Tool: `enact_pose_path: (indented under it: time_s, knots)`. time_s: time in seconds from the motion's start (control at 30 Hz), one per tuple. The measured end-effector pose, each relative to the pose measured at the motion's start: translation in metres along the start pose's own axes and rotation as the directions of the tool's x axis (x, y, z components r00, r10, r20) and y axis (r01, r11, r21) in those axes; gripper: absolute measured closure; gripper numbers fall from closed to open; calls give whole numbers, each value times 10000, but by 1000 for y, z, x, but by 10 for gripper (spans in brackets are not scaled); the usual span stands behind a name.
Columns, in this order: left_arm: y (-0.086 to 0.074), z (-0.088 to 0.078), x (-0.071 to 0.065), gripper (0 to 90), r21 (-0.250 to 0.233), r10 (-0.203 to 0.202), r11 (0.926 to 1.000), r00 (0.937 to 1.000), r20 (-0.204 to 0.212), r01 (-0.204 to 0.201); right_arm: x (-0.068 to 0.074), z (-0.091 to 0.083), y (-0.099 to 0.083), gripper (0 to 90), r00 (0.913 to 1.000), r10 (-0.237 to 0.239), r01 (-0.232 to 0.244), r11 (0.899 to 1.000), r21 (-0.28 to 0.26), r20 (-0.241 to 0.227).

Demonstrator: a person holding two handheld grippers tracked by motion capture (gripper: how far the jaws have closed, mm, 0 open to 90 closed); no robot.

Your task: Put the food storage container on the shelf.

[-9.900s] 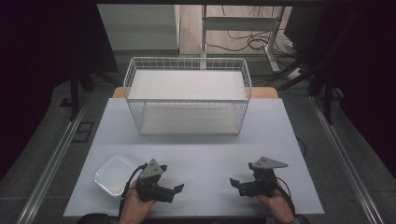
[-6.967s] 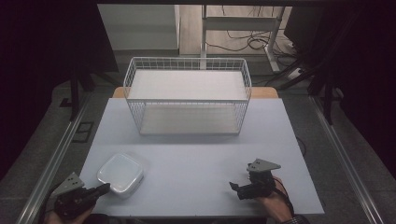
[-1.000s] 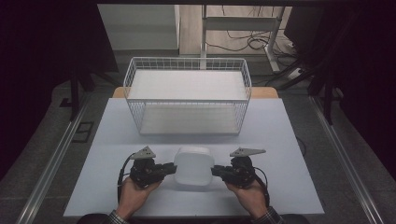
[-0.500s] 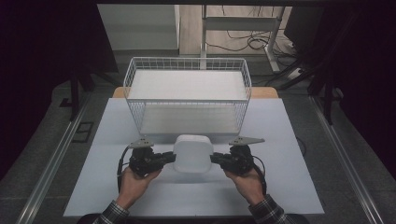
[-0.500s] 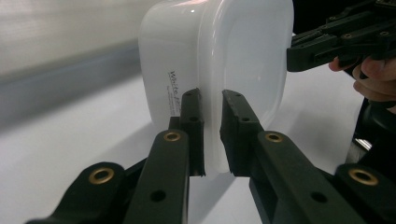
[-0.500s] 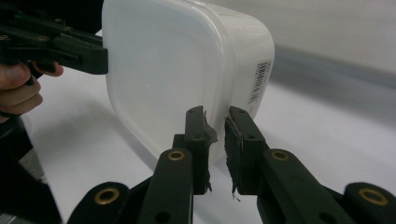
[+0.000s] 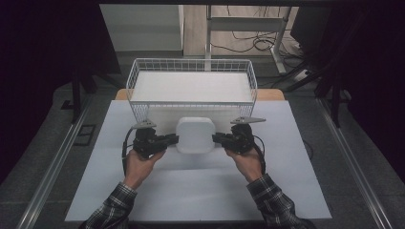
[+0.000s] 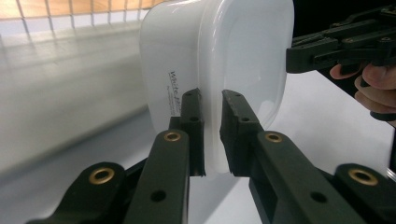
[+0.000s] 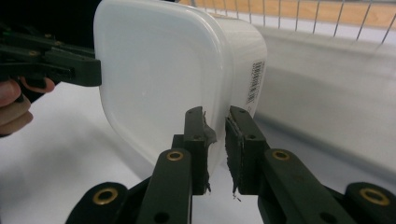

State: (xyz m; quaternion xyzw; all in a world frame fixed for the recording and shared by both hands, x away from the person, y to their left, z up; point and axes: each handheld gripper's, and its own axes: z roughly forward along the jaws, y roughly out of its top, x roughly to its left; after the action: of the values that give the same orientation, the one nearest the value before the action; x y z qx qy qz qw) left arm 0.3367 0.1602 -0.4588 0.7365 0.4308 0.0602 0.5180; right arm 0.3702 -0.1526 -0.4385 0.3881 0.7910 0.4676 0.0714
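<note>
White plastic container point(image 7: 195, 135) hangs between left gripper point(image 7: 173, 139) and right gripper point(image 7: 217, 139), each clamped on its rim; wire basket point(image 7: 143, 110) stands just beyond. It has lifted nearer the basket than a second ago.

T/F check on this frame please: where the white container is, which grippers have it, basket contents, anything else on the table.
1. Both grippers grip the white container by opposite edges. True: left gripper and right gripper each pinch its rim.
2. The container sits inside the wire basket. False: it is held in front of the basket, outside it.
3. The container is tipped on its side, opening facing the basket. False: it is held level; the high view looks down on its broad face.
4. A printed label shows on the container's side wall. True.
</note>
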Motion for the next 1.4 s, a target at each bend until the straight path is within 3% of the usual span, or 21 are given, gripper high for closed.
enact_pose_path:
  time_s: [0.23,0.57,0.73,0.9,1.07,1.13,1.17,1.23,1.4]
  knots:
    - [8,17,19,800,36,-249,9997,9997,-70,250,-14,17,11,774,9996,104,-106,9999,61,267]
    - [4,36,30,799,338,-669,9971,9974,-261,677,-29,34,7,767,9978,400,-418,9986,327,530]
    - [1,45,36,796,258,-875,9958,9956,-326,883,-34,40,5,766,9966,544,-568,9977,377,617]
    - [-1,48,44,790,175,-1104,9937,9936,-253,1108,-38,44,6,767,9968,700,-713,9969,330,398]
    - [-3,48,46,766,-5,-994,9950,9949,-177,994,-37,46,7,756,9974,569,-581,9980,253,445]
    - [-3,49,45,755,-181,-853,9962,9957,-356,847,-37,47,7,734,9973,513,-523,9985,168,516]
    - [-2,51,44,755,-229,-702,9974,9950,-709,687,-36,49,6,735,9957,354,-365,9993,119,853]
    - [0,51,45,731,-433,-656,9971,9942,-852,620,-35,51,6,726,9930,99,-101,9999,4,1180]
    - [5,53,49,689,-535,-540,9974,9928,-1072,484,-37,53,9,716,9908,229,-202,9996,-216,1336]
